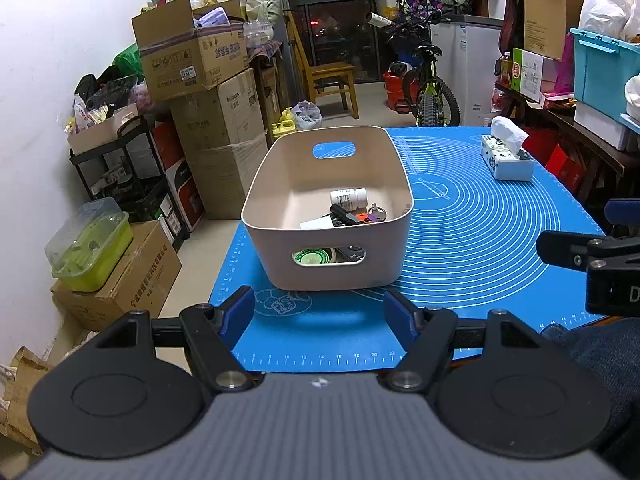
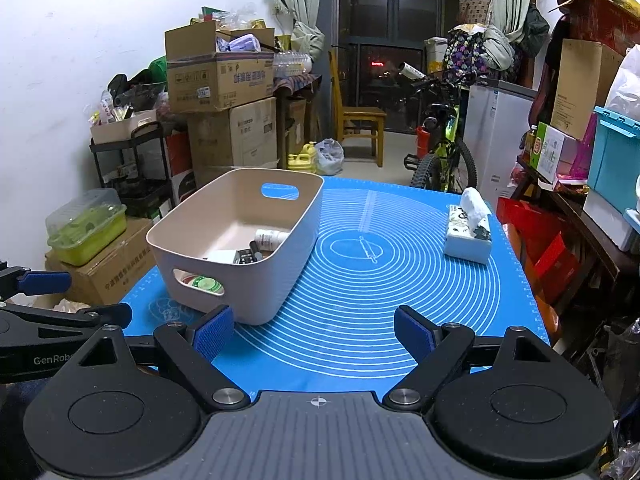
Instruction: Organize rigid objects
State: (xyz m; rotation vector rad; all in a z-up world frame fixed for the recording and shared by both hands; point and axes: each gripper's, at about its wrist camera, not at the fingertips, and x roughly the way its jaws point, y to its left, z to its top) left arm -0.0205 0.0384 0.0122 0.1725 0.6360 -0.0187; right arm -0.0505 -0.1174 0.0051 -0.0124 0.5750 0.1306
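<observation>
A beige plastic basket (image 1: 280, 168) (image 2: 188, 256) with handle cut-outs stands on the left part of the blue mat (image 1: 480, 240) (image 2: 360, 300). Inside lie a white pill bottle (image 1: 349, 198) (image 2: 270, 237), a black remote, keys with coloured tags (image 1: 370, 215), a white card and a round green-lidded tin (image 1: 314, 257) (image 2: 205, 283). My left gripper (image 1: 319, 312) hovers open just in front of the basket, nothing between its blue pads. My right gripper (image 2: 314, 332) is open over bare mat, to the right of the basket. Each gripper shows at the other view's edge.
A tissue box (image 1: 507, 156) (image 2: 468, 232) sits at the mat's far right. Stacked cardboard boxes (image 1: 208, 92), a black shelf cart and a green lidded tray (image 1: 90, 248) crowd the left. A bicycle (image 1: 430, 84), a wooden chair and a cluttered shelf stand behind and right.
</observation>
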